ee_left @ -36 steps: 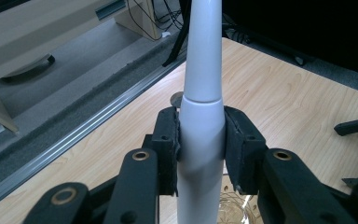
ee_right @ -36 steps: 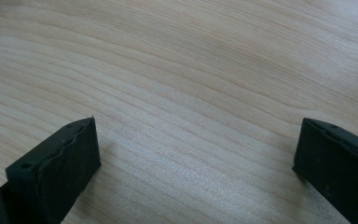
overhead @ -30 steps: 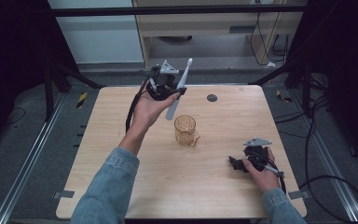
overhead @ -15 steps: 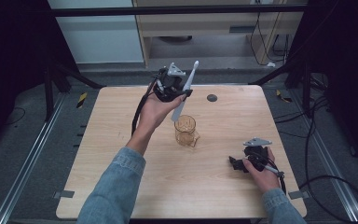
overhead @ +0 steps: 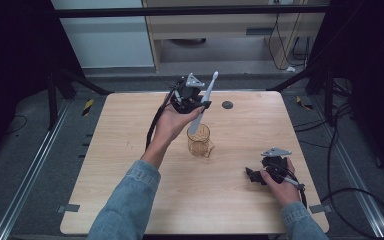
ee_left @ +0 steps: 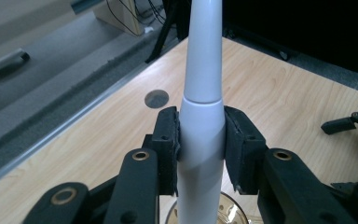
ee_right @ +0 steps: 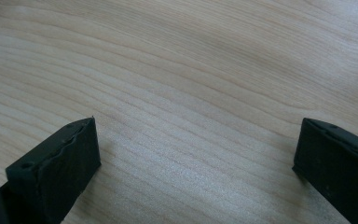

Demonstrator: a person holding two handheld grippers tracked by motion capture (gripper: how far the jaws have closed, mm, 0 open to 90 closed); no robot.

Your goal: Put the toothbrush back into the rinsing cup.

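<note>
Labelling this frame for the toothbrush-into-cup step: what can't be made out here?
- White plastic electric toothbrush, left gripper view: its head is cut off by the top edge, its base by the bottom edge.
- Its lower tip, high view: blurred and small, so whether it has entered the amber see-through cup is unclear.
- The cup, left gripper view: hidden behind the left claw except a sliver of rim.
- Dark round spot on the wooden table: too small to identify.

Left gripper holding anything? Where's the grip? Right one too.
The left gripper is shut on a white electric toothbrush, clamped at the top of its handle body, just below the seam. The right gripper holds nothing, jaws open over the table.
</note>
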